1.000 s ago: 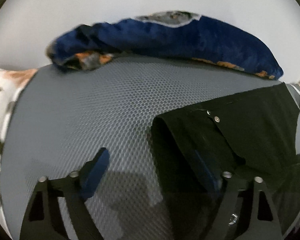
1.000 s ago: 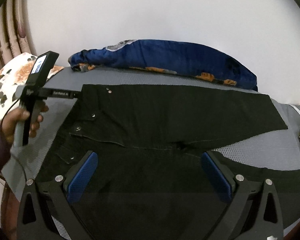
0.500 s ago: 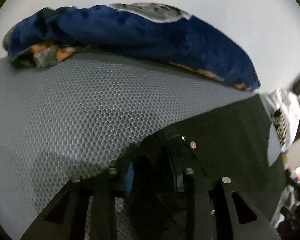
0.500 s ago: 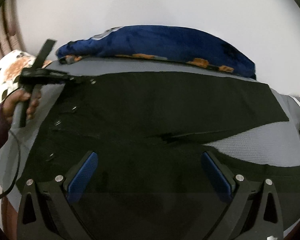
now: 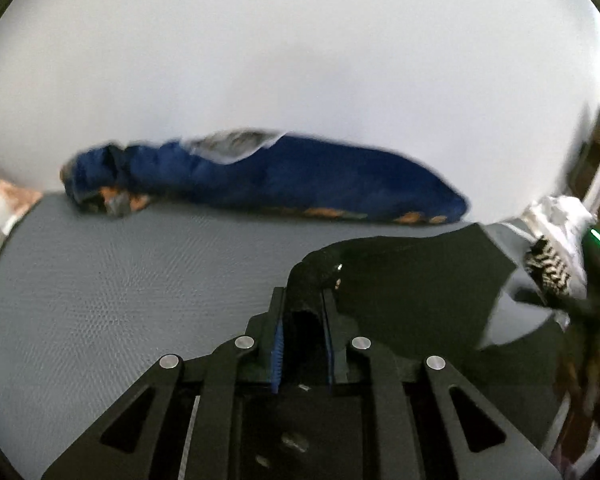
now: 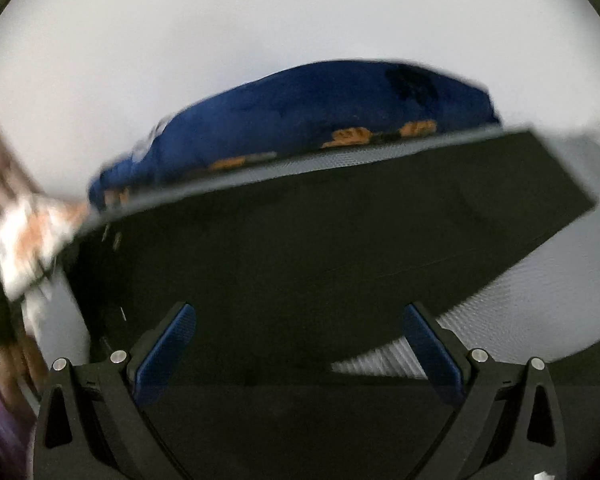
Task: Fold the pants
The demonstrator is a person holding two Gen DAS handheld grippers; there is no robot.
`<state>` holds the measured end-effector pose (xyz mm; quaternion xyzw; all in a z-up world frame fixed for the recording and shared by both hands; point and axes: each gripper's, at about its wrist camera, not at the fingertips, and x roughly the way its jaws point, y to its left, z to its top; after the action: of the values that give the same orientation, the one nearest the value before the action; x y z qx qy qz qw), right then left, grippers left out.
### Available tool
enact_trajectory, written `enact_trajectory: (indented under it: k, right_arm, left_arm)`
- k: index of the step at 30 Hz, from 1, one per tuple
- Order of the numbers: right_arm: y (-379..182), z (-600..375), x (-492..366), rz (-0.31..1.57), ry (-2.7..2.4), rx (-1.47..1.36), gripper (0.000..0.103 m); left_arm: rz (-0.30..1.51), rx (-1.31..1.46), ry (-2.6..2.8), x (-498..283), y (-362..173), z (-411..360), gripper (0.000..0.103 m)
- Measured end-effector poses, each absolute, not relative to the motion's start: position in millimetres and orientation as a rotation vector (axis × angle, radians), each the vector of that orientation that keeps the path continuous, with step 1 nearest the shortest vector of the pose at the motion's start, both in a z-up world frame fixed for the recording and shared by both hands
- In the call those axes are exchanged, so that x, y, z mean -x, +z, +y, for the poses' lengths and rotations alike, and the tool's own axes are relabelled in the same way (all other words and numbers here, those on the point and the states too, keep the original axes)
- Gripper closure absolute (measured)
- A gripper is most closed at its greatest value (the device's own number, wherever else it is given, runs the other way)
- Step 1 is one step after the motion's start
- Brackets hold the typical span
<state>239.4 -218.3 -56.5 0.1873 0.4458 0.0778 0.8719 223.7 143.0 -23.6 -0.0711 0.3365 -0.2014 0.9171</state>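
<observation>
The left gripper (image 5: 302,334) is closing on a bunched waist corner of the pants (image 5: 412,292), cloth between its pads, the rest trailing off to its right. The right gripper (image 6: 300,344) is hanging wide open over the pants (image 6: 300,248), gripping nothing. Looks like the first fold is starting; next it probably needs carrying that corner across.

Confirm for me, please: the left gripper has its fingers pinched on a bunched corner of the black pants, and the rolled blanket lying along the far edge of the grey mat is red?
Only the colour is wrong. The left wrist view shows the rolled blanket along the far edge of the grey mat is dark blue with orange patches, not red. The left gripper does have its fingers closing on a bunched corner of the black pants.
</observation>
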Motion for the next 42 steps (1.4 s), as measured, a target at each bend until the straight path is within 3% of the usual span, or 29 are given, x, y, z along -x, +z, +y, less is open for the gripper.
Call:
enact_trajectory:
  k: [4,9,11,13,14,16,17,19,28,34,42]
  right_arm:
    - [-66,-253,-291,1.031,0.206,-0.671,0.0]
    - [-78,-256,-329,1.138,0.208,-0.728,0.0]
    - [-88,-257,-339,1.182,0.202,-0.745,0.006]
    - [-102,-253,-349,1.252,0.194,-0.751,0.033]
    - [-108,-253,-353,1.278,0.187,-0.747,0.039]
    - [-123,-254,-356,1.323,0.152,-0.757,0.063]
    - [-128,-255,-355,1.332,0.151,-0.777,0.069]
    - [-128,-256,-351,1.311,0.151,-0.769,0.093]
    - [-88,-263,-226,1.131,0.155,-0.781,0.096]
    - [-93,-261,-125,1.146,0.15,-0.818,0.096]
    - [-109,-250,-62,1.151,0.139,-0.798,0.096]
  left_arm:
    - [0.633,0.142,-0.443,-169,-13,133,0.087]
    - [0.627,0.177,-0.445,-130,-16,130,0.087]
    - [0.642,0.197,-0.449,-121,-18,129,0.087]
    - [0.645,0.207,-0.453,-114,-18,128,0.087]
    - [0.645,0.207,-0.454,-112,-18,128,0.087]
    - [0.648,0.208,-0.452,-109,-17,127,0.086]
    - [0.653,0.213,-0.454,-109,-18,128,0.086]
    - [0.658,0.217,-0.446,-108,-19,130,0.086]
    - [0.721,0.248,-0.398,-90,-26,158,0.085]
    - [0.775,0.195,-0.361,-55,-35,168,0.085]
    - [0.888,0.184,-0.312,-17,-68,176,0.085]
